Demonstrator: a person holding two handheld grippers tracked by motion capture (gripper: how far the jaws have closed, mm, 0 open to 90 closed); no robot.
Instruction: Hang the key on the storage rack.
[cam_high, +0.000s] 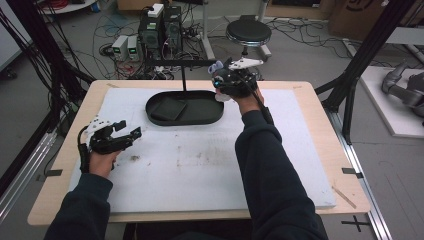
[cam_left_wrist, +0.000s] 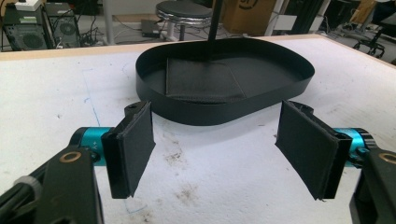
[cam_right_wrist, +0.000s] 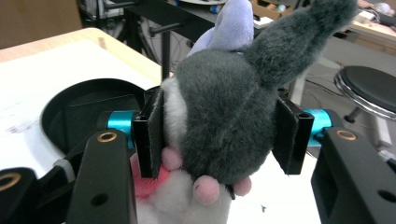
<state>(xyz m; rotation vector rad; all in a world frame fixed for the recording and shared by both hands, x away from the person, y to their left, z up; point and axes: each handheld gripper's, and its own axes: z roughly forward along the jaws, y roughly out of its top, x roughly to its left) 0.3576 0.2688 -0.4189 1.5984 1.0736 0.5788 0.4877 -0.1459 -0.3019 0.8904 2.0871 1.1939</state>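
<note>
Right arm stretched far forward across the bench (cam_high: 310, 150), dark sleeve reaching toward the far edge, the hand lifted above the right end of the shallow black oval tray (cam_high: 184, 108). The right claw (cam_right_wrist: 219, 135) is clamped on a grey and white plush toy animal with a lilac ear and pink paws (cam_right_wrist: 224, 116), black pads pressing into its fur from both sides. In the high view that claw (cam_high: 226, 82) sits up off the white mat, with a bit of the soft toy's (cam_high: 218, 67) pale ear poking out beyond it, near the black post that rises behind the tray.

Over on the other side, the left forearm lies low near the bench's left edge, hand wrapped around the left claw (cam_high: 127, 134), which points to the right across the mat. Its jaws stand wide apart, nothing between them, in the left gripper view (cam_left_wrist: 219, 149) the two black pads frame bare, smudged white surface. Straight ahead of them sits the tray (cam_left_wrist: 224, 112), and inside it a flat dark square pad (cam_left_wrist: 203, 81) lies toward its left half. A round black stool (cam_high: 248, 32) stands on the floor beyond the bench.
</note>
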